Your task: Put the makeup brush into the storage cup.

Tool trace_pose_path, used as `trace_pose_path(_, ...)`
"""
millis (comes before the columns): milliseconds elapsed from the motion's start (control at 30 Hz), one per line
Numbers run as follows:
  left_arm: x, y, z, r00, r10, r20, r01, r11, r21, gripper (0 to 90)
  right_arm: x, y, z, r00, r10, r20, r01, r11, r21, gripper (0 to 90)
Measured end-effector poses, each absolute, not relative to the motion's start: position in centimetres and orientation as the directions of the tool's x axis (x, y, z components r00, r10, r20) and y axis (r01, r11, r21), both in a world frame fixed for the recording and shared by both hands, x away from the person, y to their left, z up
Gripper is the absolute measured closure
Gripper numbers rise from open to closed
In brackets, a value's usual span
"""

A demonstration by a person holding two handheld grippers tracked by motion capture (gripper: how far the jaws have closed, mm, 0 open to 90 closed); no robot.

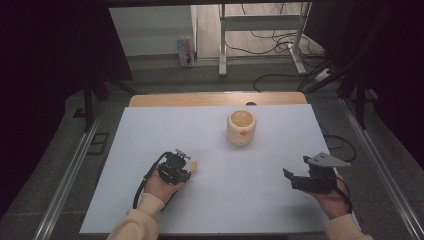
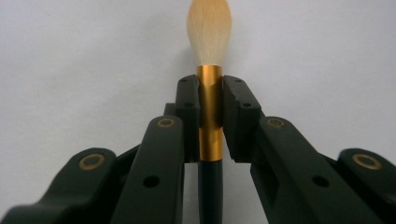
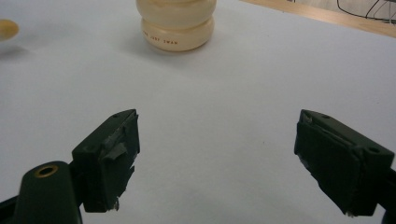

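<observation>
Gripping tool: left gripper (image 2: 209,114), jaws clamped on a brush (image 2: 209,70) at its gold band (image 2: 209,112).
Brush tip: pale bristles, pointing past the jaws over the white table (image 1: 260,200).
Right gripper (image 3: 217,154): jaws wide apart, holding nothing.
Cream pot (image 1: 241,127): farther back, well apart from both.

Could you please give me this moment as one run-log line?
left gripper: shut on brush at its gold ferrule | right gripper: open, nothing between pads | cream jar: upright on white sheet, untouched
</observation>
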State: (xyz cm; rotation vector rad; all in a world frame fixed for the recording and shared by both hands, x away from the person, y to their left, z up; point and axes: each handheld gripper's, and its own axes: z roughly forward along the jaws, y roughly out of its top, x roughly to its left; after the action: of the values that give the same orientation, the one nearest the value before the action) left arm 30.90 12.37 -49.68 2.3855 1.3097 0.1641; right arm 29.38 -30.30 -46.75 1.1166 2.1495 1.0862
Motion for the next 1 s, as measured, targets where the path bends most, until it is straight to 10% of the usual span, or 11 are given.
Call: trace_pose_path(1000, 29.9, 15.1, -46.2, 0.540, 0.837, -0.088, 0.737, -0.420, 0.529, 78.4, 29.4, -30.3, -46.8, -0.549, 0.834, -0.057, 0.447, 0.351, 0.823, 14.3)
